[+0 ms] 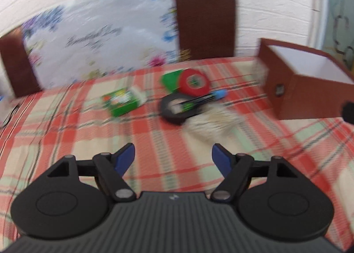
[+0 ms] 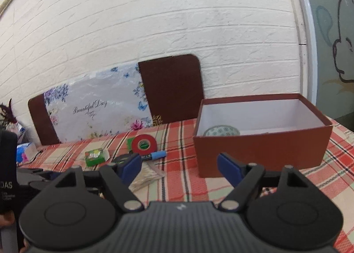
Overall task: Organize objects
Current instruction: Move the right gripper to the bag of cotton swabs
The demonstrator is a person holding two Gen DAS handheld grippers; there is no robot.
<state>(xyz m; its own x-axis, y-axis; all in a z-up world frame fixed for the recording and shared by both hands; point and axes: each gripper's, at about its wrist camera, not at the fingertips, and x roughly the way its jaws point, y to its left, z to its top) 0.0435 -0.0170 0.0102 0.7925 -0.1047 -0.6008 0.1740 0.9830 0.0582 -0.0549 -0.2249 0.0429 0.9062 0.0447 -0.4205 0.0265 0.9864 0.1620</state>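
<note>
On the plaid tablecloth (image 1: 154,142) lie a green soap box (image 1: 121,101), a red tape roll (image 1: 194,81) leaning on a green roll (image 1: 170,80), a black tape ring (image 1: 177,109) with a blue-capped marker (image 1: 205,98) across it, and a clear bag of toothpicks (image 1: 214,120). My left gripper (image 1: 173,156) is open and empty, short of them. My right gripper (image 2: 179,165) is open and empty, in front of the brown box (image 2: 261,151), which holds a patterned dish (image 2: 221,131). The same items show in the right wrist view: red roll (image 2: 144,144), soap box (image 2: 95,156), marker (image 2: 156,155), bag (image 2: 147,175).
A floral board (image 2: 95,109) with brown ends leans on the white brick wall (image 2: 154,20) behind the table. The box also shows at right in the left wrist view (image 1: 309,95). A tissue pack (image 2: 25,151) lies at far left.
</note>
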